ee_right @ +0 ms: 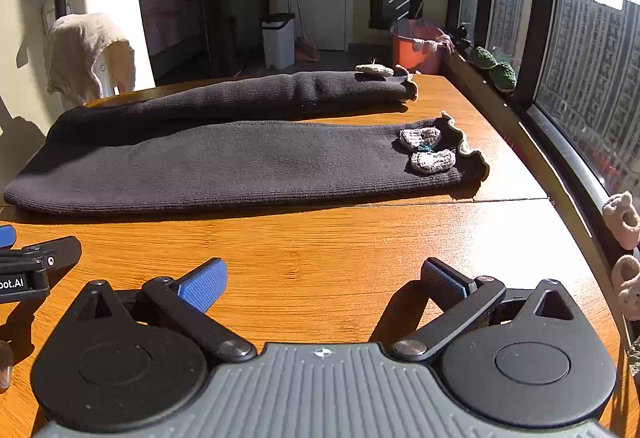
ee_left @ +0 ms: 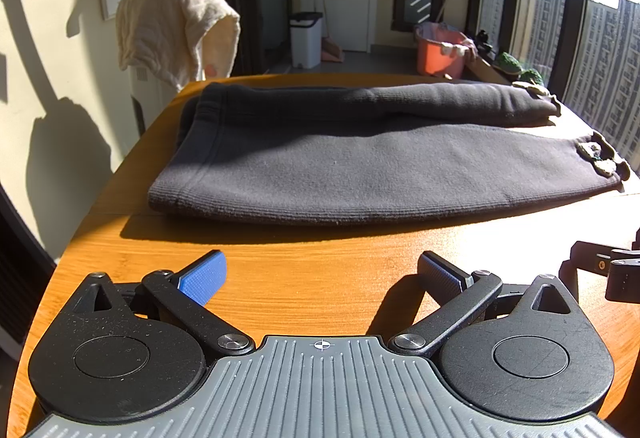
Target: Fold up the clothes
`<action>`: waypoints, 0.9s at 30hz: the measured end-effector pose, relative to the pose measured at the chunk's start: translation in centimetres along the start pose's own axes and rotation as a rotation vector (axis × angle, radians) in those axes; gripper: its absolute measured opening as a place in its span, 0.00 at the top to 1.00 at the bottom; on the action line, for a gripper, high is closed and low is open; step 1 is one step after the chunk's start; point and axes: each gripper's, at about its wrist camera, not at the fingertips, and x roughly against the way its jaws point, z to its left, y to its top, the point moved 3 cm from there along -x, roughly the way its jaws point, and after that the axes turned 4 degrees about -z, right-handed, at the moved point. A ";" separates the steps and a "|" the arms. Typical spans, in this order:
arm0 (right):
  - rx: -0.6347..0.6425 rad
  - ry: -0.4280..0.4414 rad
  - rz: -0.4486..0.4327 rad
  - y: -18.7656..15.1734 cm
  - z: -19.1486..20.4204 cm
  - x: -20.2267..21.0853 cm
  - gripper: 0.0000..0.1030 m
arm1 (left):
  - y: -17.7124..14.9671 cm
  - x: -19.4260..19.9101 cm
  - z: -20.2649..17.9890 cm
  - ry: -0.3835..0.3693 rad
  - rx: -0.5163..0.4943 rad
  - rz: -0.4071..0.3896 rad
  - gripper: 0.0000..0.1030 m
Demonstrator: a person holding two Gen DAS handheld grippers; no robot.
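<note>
Trousers (ee_left: 360, 162) lie flat on the wooden counter (ee_left: 320, 270), dark knit, waistband at the left end, both legs running out to the right toward the window; near leg in front, far leg (ee_left: 380, 102) just behind it, the two splitting apart toward the cuffs. Near cuff (ee_right: 460, 154) has a scalloped hem and a small knitted bow (ee_right: 428, 150); far cuff carries a similar trim. Left tool (ee_left: 320, 278) spread wide, nothing between the pads, sitting low over bare counter short of the near edge of the fabric. Right tool (ee_right: 324, 282) likewise spread and empty, same standoff, roughly in line with the cuff end; the left tool's body shows at its left edge. Judgement: no fold made yet, this is the approach before the first grasp. Likely first fold is leg onto leg, so next move needs the left tool on the near waistband corner and the right on the near cuff, both pinching the edge of the near leg only, then lifting together and carrying it over the far leg. Knit looks thick and soft, so expect sag between the two grips. Avoid clamping on the bow.
</note>
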 end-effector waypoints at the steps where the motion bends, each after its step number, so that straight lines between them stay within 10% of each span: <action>1: 0.000 0.000 0.000 0.0 0.0 0.0 0.00 | 0.0 0.0 0.0 0.000 0.000 0.000 0.00; 27: -0.008 0.007 -0.004 0.0 -0.1 0.1 0.00 | 0.0 0.0 0.0 0.000 -0.001 -0.001 0.00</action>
